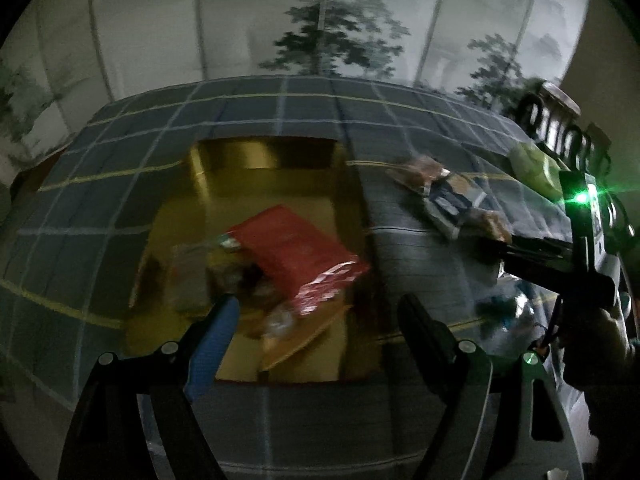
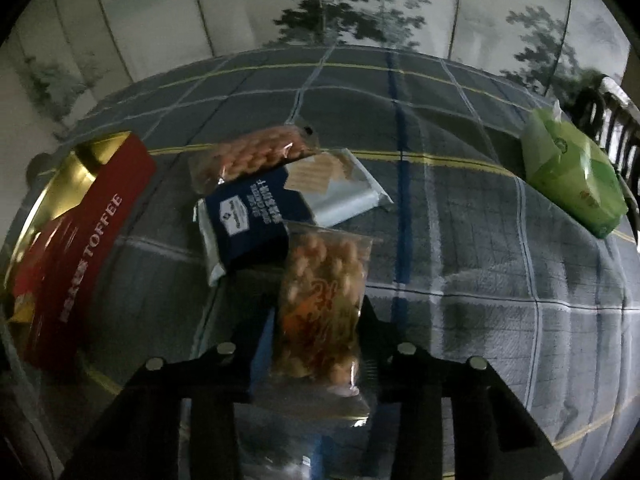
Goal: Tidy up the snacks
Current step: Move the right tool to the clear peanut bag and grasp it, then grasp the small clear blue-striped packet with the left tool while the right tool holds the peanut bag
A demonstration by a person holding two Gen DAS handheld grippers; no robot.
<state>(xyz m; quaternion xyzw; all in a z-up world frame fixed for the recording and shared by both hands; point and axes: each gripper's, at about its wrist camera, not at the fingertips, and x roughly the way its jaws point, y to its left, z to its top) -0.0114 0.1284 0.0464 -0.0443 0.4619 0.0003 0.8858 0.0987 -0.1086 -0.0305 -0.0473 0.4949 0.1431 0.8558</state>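
Partly done. Red pouch (image 1: 298, 254) and clear packets already inside gold-lined box (image 1: 224, 168). My right gripper (image 2: 316, 320) clamped on peanut bag (image 2: 324, 292). Left gripper (image 1: 320, 320) jaws apart, empty, over box. Blue packet (image 2: 256, 220), second nut bag (image 2: 252, 156), green pack (image 2: 572, 176) left on checked cloth (image 2: 480, 280).

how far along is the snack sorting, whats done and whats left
Done: a red packet and other wrappers lie in the gold-lined box. In hand: the right tool grips a peanut bag. Left: another nut bag, navy-silver packet, green bag.
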